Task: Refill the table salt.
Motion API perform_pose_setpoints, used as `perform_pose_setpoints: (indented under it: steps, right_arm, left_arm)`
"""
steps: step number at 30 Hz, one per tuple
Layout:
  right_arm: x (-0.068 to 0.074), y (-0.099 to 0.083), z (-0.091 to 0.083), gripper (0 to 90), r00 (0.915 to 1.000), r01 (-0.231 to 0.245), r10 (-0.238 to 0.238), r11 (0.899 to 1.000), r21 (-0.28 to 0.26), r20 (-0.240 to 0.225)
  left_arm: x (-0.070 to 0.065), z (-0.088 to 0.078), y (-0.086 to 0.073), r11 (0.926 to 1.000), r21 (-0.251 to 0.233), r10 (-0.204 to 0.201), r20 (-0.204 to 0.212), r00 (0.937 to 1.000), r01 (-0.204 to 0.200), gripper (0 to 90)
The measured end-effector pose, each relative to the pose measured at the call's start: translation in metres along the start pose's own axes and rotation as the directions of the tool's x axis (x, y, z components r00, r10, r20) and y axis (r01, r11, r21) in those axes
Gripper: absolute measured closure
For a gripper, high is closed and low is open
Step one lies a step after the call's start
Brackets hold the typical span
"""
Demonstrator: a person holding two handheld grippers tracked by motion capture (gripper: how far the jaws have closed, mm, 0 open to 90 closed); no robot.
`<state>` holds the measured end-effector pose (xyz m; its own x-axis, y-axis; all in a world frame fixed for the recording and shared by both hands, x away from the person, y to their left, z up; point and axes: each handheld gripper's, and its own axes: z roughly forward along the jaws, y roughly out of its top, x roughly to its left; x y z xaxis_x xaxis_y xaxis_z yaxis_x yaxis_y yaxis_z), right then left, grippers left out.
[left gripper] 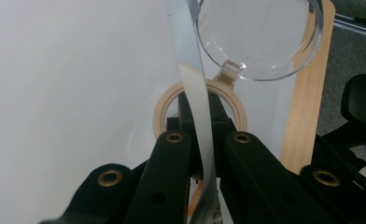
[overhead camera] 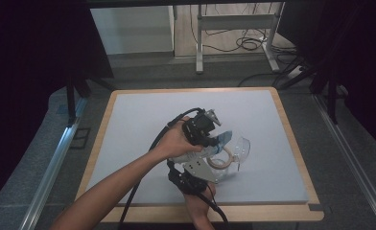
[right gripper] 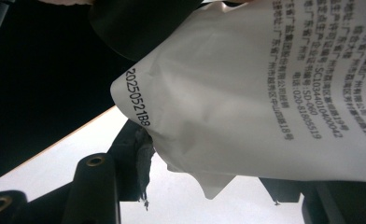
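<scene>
Fingers (left gripper: pixel 172 154) of the left gripper (left gripper: pixel 204 140) stand closed onto a thin pale strip, the edge of a white printed plastic bag (left gripper: pixel 193 88), which runs up between them to the top of the left gripper view. Beyond them sits a clear glass jar with a tan ring at its mouth (left gripper: pixel 200 109), and its round clear lid (left gripper: pixel 258 39) hangs open on a hinge in the upper right of that frame.

In the right gripper view the same bag (right gripper: pixel 246 98) fills the upper right, crumpled, with black printed characters and a date code along one edge. The right gripper (right gripper: pixel 195 186) has its fingers (right gripper: pixel 95 186) partly apart at the bottom of the frame, with the bag's lower corner hanging between them; whether they press on the bag I cannot tell, because the right finger is largely hidden behind it.

In the high view the bag (overhead camera: pixel 223 140) and jar (overhead camera: pixel 222 160) lie just right of centre on the grey surface (overhead camera: pixel 143 115), with both hands crowded over them. The left hand (overhead camera: pixel 176 141) and right hand (overhead camera: pixel 198 199) cover much of the grippers there, and the dim light blurs the jar's outline.
</scene>
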<state>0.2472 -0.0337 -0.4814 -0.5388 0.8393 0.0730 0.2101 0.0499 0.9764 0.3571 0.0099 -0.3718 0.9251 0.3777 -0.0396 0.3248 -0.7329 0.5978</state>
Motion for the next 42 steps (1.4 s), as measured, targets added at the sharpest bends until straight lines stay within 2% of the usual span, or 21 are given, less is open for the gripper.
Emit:
perform_pose_setpoints:
  steps: [16,42]
  right_arm:
    - [0.0006,0.0012,0.0005,42.7,0.9999,-0.014,0.014,1.0,-0.014,0.004]
    - [0.0001,0.0015,0.0005,42.6,0.9999,-0.015,0.015,1.0,-0.013,0.008]
  left_arm:
    - [-0.0017,0.0014,0.0028,0.9997,0.021,0.015,-0.012,0.9998,-0.015,90.0]
    - [-0.0019,0.0026,0.0031,0.9997,0.02,0.015,-0.012,0.9998,-0.015,90.0]
